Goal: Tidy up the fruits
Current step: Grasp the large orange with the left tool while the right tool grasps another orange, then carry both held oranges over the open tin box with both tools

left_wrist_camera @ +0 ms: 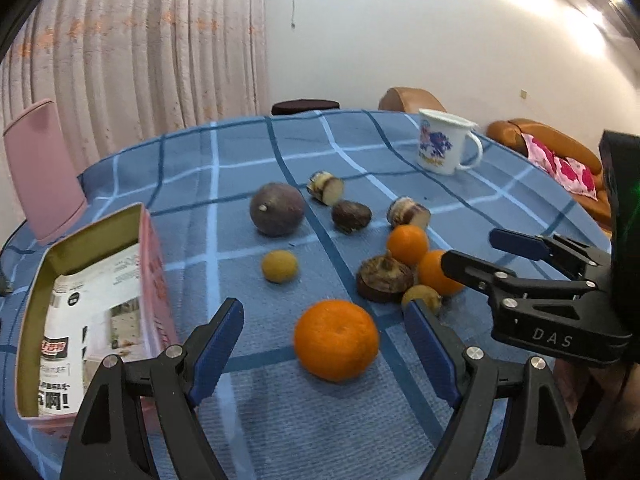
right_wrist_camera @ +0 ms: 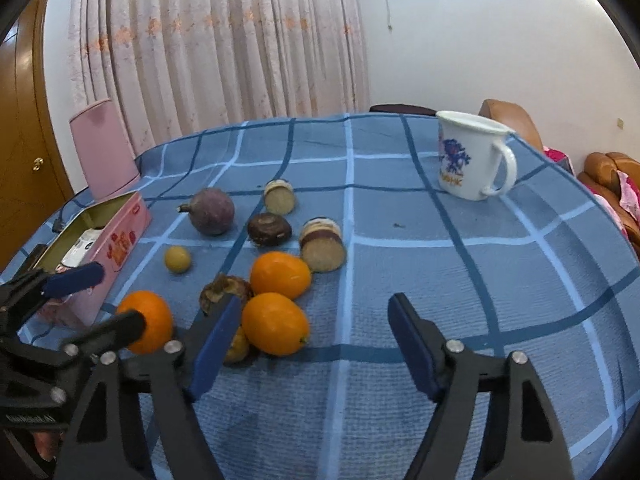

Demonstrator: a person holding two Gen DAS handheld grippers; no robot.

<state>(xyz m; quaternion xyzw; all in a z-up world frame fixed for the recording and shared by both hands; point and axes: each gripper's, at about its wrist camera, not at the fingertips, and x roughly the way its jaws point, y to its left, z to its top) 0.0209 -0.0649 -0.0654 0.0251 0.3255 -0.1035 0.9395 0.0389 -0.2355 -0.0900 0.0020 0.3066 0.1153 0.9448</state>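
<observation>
1. A round table under a blue checked cloth (right_wrist_camera: 440,280) holds a scatter of fruit, none of it yet gathered, as two hand-held grippers hover at its near edge.

2. The left gripper (left_wrist_camera: 324,344) stands with jaws spread wide and empty, framing the nearest orange (left_wrist_camera: 336,340), which rests on the cloth between the fingers, untouched as far as can be seen.

3. The right gripper (right_wrist_camera: 312,344) is likewise parted and holds nothing; its left finger hangs in front of the fruit cluster, its right over bare cloth.

4. In that cluster lie two more oranges (right_wrist_camera: 280,274), touching, with a brown dried-looking fruit (right_wrist_camera: 224,290) just beside them and a small yellowish fruit (left_wrist_camera: 422,296) tucked at the near side.

5. Farther back sit a purple round fruit (left_wrist_camera: 277,209), a dark brown one (left_wrist_camera: 351,216) and two cut cane-like chunks (left_wrist_camera: 326,187); a lone small yellow fruit (left_wrist_camera: 279,266) lies apart, nearer the box.

6. The open pink box (left_wrist_camera: 154,280) at the left edge shows only printed paper inside; no fruit is visible in it.

7. A white mug (right_wrist_camera: 472,156) stands well apart at the far right.

8. The sorting appears barely begun: every fruit is still loose on the cloth, and the near orange looks the likely first pick, presumably bound for the box.
</observation>
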